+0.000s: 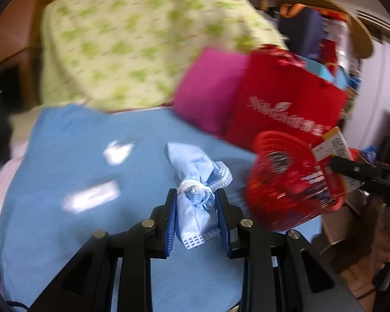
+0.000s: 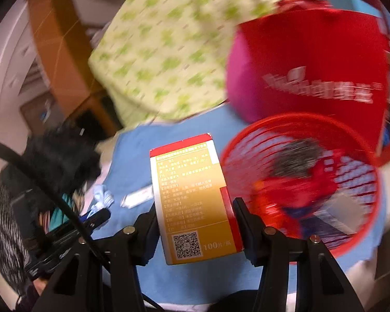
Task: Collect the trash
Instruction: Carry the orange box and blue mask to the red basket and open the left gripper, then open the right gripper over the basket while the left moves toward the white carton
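Note:
My left gripper [image 1: 196, 197] is shut on a crumpled blue face mask [image 1: 195, 179] held above the blue cloth [image 1: 78, 156]. My right gripper [image 2: 195, 208] is shut on a gold and red medicine box [image 2: 192, 202], held upright just left of the red mesh basket [image 2: 371, 182]. In the left wrist view the basket [image 1: 278, 182] is at the right, with the right gripper [image 1: 335, 165] holding the box [image 1: 332, 145] over its rim. The basket holds some red and dark scraps. The left gripper [image 2: 101, 215] shows at the lower left of the right wrist view.
A white wrapper [image 1: 93, 195] and a white scrap [image 1: 117, 150] lie on the blue cloth. A green-patterned cover [image 1: 143, 39], a magenta cushion [image 1: 210, 91] and a red bag [image 1: 286, 98] stand behind. Dark clutter [image 2: 52, 161] lies at the left edge.

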### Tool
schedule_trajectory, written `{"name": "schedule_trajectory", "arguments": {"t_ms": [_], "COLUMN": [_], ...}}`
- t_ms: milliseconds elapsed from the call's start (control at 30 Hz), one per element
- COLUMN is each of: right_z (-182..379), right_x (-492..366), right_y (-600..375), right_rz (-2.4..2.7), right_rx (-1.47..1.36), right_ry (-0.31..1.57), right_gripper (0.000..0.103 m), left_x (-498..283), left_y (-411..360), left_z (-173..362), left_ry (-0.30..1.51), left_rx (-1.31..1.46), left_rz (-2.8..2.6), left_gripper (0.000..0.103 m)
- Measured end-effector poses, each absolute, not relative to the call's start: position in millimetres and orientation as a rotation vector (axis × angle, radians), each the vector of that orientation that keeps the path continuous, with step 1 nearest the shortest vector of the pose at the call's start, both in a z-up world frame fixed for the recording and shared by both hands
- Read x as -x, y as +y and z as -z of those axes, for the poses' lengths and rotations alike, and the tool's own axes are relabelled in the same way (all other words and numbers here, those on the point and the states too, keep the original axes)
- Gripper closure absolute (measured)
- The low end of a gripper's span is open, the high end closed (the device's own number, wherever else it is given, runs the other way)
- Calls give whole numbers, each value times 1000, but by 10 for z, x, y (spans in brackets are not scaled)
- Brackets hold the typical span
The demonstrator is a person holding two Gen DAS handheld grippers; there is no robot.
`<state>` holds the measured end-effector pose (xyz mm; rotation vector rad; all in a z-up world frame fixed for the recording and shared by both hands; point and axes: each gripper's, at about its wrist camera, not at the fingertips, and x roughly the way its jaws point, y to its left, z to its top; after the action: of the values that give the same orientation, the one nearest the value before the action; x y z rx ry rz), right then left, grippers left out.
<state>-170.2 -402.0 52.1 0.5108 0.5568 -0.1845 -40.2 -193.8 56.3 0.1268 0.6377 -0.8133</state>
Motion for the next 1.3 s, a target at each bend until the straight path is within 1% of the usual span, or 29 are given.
{"name": "schedule_trajectory", "arguments": {"t_ms": [167, 267, 367, 433, 467, 500, 533, 567, 600, 733, 967, 1167, 1300], "right_z": [-572, -527, -465, -411, -389, -358, -320, -294, -264, -209, -331, -647, -854], "right_x": [2058, 2177, 2208, 2206, 2191, 2175, 2170, 2150, 2142, 2193, 2380, 2246, 1978], "right_y": [-4622, -4916, -5153, -5328, -5379, -5444, -5501, -5534, -5574, -5593, -5251, -4800, -4430], "right_rz": [279, 308, 319, 322, 319, 312, 303, 298, 292, 234, 202, 97, -16], "right_rx": [-670, -759, -831, -881, -899, -922, -946, -967, -994, -1039, -922, -796, -729], "right_ry": [455, 414, 386, 363, 355, 347, 335, 324, 310, 264, 263, 284, 304], "right_gripper": [47, 46, 46, 46, 45, 41, 34, 31, 27, 27, 27, 27, 26], "left_x": [469, 532, 596, 621, 632, 647, 667, 685, 692, 715, 646, 410, 232], "left_y": [-2681, -3069, -3427, -3597, -3639, -3650, -3635, -3611, -3574, -3251, -2343, -1406, -875], "left_z": [-780, -790, -734, -694, -676, -656, -640, -620, -611, -593, -386, -87, 89], "left_ry": [650, 641, 651, 667, 670, 668, 668, 676, 681, 678, 692, 729, 740], "left_rx": [-162, -220, -277, -301, -308, -306, -305, -312, -317, -312, -303, -281, -259], "left_rz": [933, 965, 978, 977, 967, 955, 955, 955, 950, 915, 757, 526, 372], "left_gripper": [72, 72, 67, 53, 36, 32, 32, 32, 32, 32, 32, 32, 32]}}
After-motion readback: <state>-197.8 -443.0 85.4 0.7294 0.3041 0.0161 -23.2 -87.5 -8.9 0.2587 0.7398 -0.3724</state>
